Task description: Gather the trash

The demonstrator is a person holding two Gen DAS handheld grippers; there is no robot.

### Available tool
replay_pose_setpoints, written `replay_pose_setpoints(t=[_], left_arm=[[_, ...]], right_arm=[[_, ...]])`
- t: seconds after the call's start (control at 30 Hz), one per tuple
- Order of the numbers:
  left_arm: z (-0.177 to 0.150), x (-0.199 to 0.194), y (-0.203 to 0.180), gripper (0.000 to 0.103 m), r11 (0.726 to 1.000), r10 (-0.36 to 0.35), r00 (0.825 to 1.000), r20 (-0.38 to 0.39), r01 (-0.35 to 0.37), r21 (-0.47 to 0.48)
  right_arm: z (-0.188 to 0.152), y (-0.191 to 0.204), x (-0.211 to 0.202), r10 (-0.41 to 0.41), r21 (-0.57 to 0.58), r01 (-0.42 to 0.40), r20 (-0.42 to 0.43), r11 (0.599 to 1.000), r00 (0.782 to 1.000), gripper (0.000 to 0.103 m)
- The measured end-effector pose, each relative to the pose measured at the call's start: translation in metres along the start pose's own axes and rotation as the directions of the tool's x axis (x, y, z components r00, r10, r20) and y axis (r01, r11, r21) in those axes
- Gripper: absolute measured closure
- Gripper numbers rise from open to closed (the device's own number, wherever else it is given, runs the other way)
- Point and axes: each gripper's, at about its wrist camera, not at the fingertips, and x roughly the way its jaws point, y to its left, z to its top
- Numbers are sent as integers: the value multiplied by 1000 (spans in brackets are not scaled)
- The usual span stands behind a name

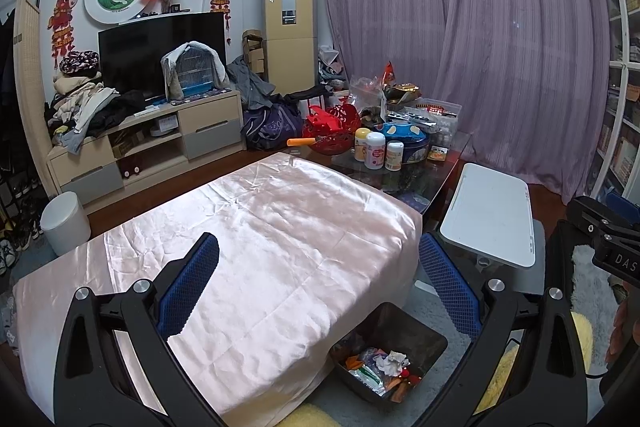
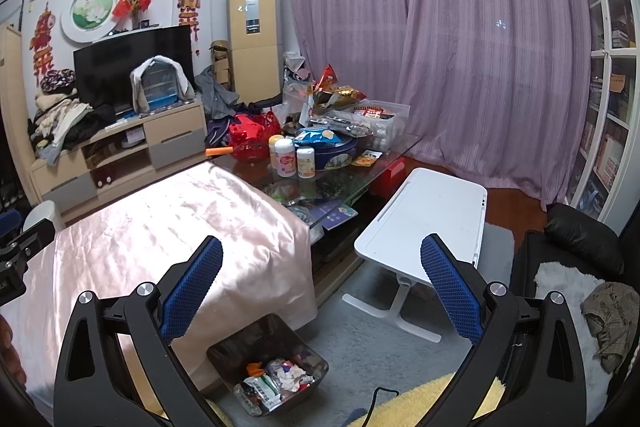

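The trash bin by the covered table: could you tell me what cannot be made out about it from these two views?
- Trash bin, left wrist view: near corner hidden behind the left gripper arm.
- Trash bin, right wrist view: near-left rim hidden by the right gripper arm.
- Wrappers: print too small to read.

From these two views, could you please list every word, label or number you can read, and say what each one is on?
"DAS": white letters on the black clamp at the right edge of the left wrist view; the word is cut off by the frame.
Bottles: printed labels, too small to read.
Air conditioner: panel markings, too blurred to read.
Blue tin: print not legible.
Wrappers in the bin: print too blurred to read.
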Motion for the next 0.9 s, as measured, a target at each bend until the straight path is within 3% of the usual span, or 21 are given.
replay_pose_setpoints(t=[0.9], left_arm=[[14,-1,-5,8,1000,4,1000,17,-4,0]], right_arm=[[0,3,0,0,10,0,1,1000,1000,3]])
